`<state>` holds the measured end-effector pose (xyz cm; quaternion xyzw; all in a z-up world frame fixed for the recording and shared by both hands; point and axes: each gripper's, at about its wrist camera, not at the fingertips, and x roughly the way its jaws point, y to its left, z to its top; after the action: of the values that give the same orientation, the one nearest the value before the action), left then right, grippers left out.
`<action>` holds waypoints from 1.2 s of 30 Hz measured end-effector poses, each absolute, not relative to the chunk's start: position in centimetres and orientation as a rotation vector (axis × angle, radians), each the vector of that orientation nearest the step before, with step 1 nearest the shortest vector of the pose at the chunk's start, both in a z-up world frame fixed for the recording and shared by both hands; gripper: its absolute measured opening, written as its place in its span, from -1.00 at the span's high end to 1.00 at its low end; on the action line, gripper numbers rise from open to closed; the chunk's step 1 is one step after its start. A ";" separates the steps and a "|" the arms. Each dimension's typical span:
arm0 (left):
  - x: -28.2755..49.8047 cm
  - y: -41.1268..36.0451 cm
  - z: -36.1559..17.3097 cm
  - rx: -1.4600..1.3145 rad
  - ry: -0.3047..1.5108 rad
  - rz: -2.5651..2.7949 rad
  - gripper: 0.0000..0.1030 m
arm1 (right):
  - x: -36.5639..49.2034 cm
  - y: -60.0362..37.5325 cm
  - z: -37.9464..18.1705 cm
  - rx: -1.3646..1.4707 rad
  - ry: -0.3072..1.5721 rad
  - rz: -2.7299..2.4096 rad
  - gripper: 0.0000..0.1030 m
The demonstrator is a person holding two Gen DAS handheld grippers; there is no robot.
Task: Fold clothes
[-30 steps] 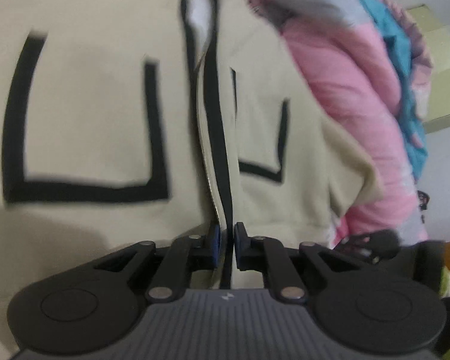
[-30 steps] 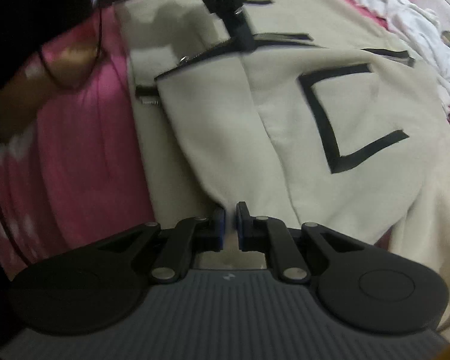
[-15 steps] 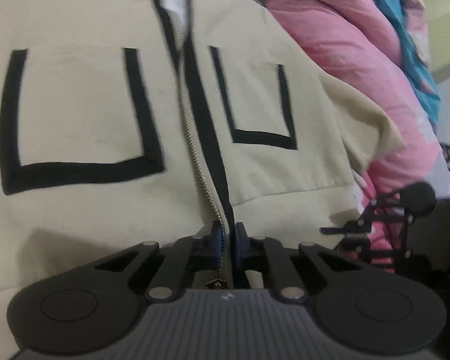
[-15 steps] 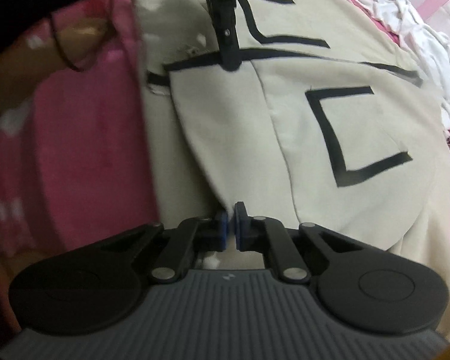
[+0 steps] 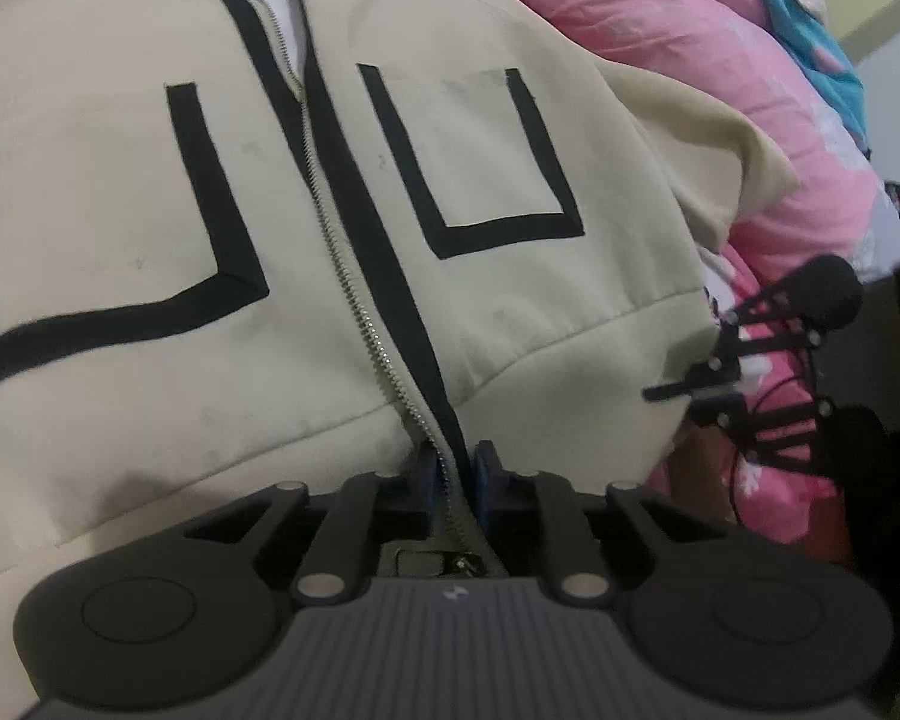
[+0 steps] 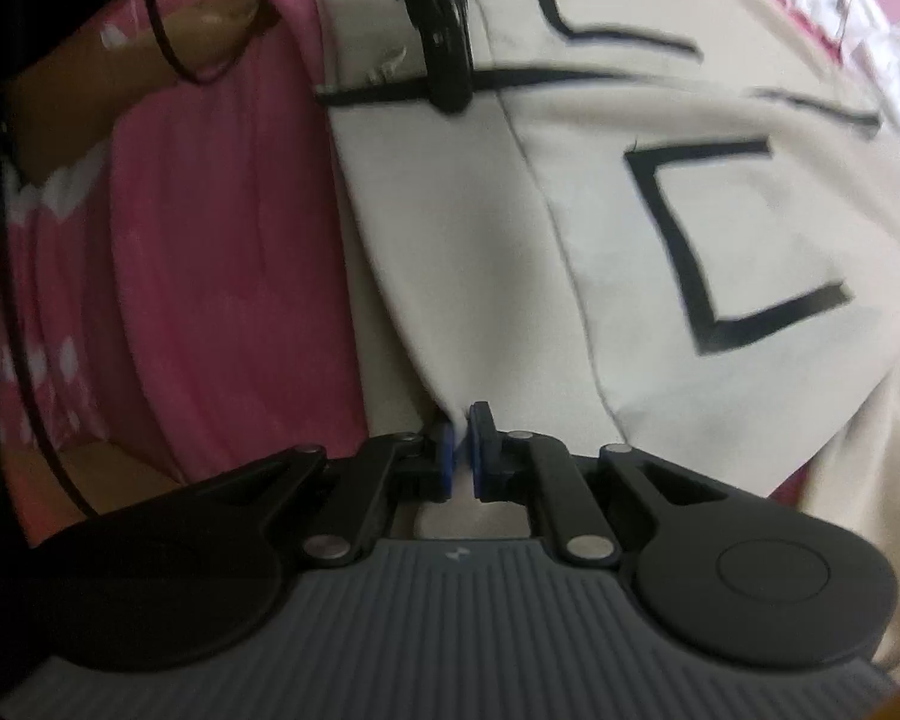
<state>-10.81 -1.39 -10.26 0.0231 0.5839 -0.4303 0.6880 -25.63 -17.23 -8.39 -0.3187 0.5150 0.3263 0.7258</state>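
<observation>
A cream zip-up jacket point(image 5: 150, 192) with black-outlined pockets lies spread front-up on pink bedding. My left gripper point(image 5: 456, 468) holds the bottom hem at the zipper point(image 5: 342, 264). Its jaws are opening slightly, with the zipper and black trim filling the gap between the pads. In the right wrist view my right gripper point(image 6: 462, 444) is shut on a corner of the jacket point(image 6: 570, 240) hem. Each gripper shows in the other's view: the right gripper point(image 5: 678, 390) at the hem's right end, the left gripper point(image 6: 450, 102) at the top.
Pink bedding point(image 5: 660, 18) bunches behind the jacket, with a blue fabric point(image 5: 810, 18) beyond it. In the right wrist view pink bedding point(image 6: 210, 240) lies left of the jacket, a person's forearm point(image 6: 90, 78) is at upper left, and white clothes point(image 6: 870, 30) lie at far right.
The jacket front has been drawn out flatter and straighter along the hem. The left view has rolled, bringing the right gripper into sight. The left pads stand a little wider than before.
</observation>
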 end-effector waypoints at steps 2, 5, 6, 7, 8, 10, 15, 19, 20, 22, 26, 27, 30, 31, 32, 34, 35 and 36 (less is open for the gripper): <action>-10.5 -0.5 -9.0 0.082 1.287 -0.955 0.61 | -24.6 -17.9 -6.8 -0.642 1.186 0.743 0.84; -9.4 0.8 -6.8 0.096 1.218 -0.942 0.61 | -21.7 -20.4 -2.7 -0.466 1.190 0.791 0.78; -8.8 1.0 -6.3 0.092 1.198 -0.939 0.61 | -19.9 -21.4 -1.2 -0.396 1.166 0.790 0.65; -8.3 0.7 -6.1 0.081 1.181 -0.940 0.61 | -18.2 -22.5 0.3 -0.327 1.141 0.788 0.44; -7.8 0.2 -6.2 0.074 1.170 -0.943 0.61 | -15.8 -23.4 1.5 -0.267 1.102 0.762 0.38; -7.2 -2.0 -7.0 0.075 1.156 -0.948 0.61 | -10.6 -24.7 2.6 -0.179 1.021 0.655 0.25; -7.9 -4.8 -10.0 0.062 1.188 -0.982 0.61 | 2.1 -23.5 1.4 -0.170 0.866 0.385 0.27; -8.1 -4.7 -11.2 0.001 1.190 -0.981 0.61 | 7.1 -19.4 -2.3 -0.322 0.832 0.380 0.31; -8.0 -4.5 -11.4 -0.018 1.190 -0.984 0.61 | 7.8 -18.8 -3.4 -0.357 0.839 0.384 0.31; -7.9 -4.0 -11.8 -0.053 1.191 -0.988 0.61 | 8.7 -18.2 -5.7 -0.426 0.863 0.395 0.32; -7.4 -3.1 -12.6 -0.138 1.211 -0.989 0.65 | 7.0 -20.1 -8.7 -0.505 0.938 0.344 0.32; -7.2 -2.9 -12.7 -0.158 1.218 -0.990 0.65 | 6.2 -20.8 -8.7 -0.491 0.933 0.336 0.32; -7.0 -2.7 -12.8 -0.169 1.220 -1.009 0.65 | 5.4 -21.7 -8.5 -0.477 0.946 0.335 0.31; -6.9 -2.6 -12.8 -0.166 1.219 -1.017 0.65 | 5.6 -21.6 -8.6 -0.477 0.954 0.338 0.29; -6.8 -2.7 -12.9 -0.164 1.219 -1.022 0.65 | 5.9 -21.4 -8.6 -0.481 0.961 0.339 0.29; -6.7 -2.8 -12.9 -0.165 1.221 -1.027 0.66 | 6.5 -21.1 -8.7 -0.492 0.971 0.333 0.29; -6.8 -2.9 -13.0 -0.165 1.221 -1.028 0.66 | 7.2 -20.9 -8.8 -0.491 0.985 0.330 0.29; -6.8 -2.9 -13.0 -0.164 1.219 -1.028 0.66 | 7.9 -20.7 -9.1 -0.487 1.007 0.329 0.29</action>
<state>-6.79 -2.93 -13.01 -0.0737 0.5463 -0.4609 0.6955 7.94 -20.75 -9.07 -0.2297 0.4755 0.1554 0.8349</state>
